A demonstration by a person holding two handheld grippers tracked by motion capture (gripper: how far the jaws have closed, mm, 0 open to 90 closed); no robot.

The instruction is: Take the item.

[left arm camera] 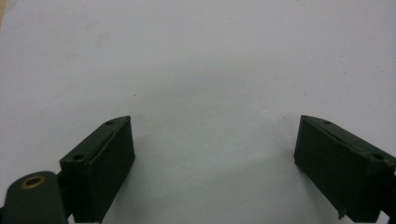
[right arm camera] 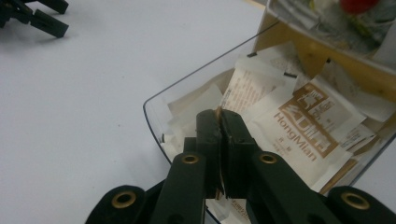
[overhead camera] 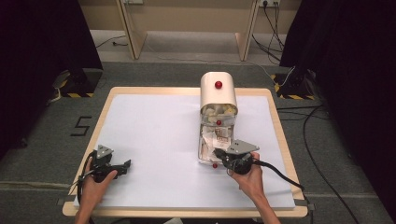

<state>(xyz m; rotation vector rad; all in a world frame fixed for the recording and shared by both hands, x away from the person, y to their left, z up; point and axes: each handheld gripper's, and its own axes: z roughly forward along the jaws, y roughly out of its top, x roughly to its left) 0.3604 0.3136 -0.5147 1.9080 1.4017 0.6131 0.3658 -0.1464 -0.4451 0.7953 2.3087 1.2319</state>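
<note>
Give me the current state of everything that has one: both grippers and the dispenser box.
Left gripper: open, jaws wide apart, nothing between them, over bare table.
Right gripper: shut on a packet edge at the drawer.
Dispenser box: upright.
Clear drawer: pulled open, full of packets.
Packets: lying loose, overlapping.

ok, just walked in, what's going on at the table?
A person is working with a handheld gripper in each hand. The right gripper is at the pulled-out clear drawer of a small cream cabinet, its fingers closed on a thin packet edge among the sachets inside. The left gripper is open over the bare white tabletop, holding nothing, well to the left of the cabinet.
</note>
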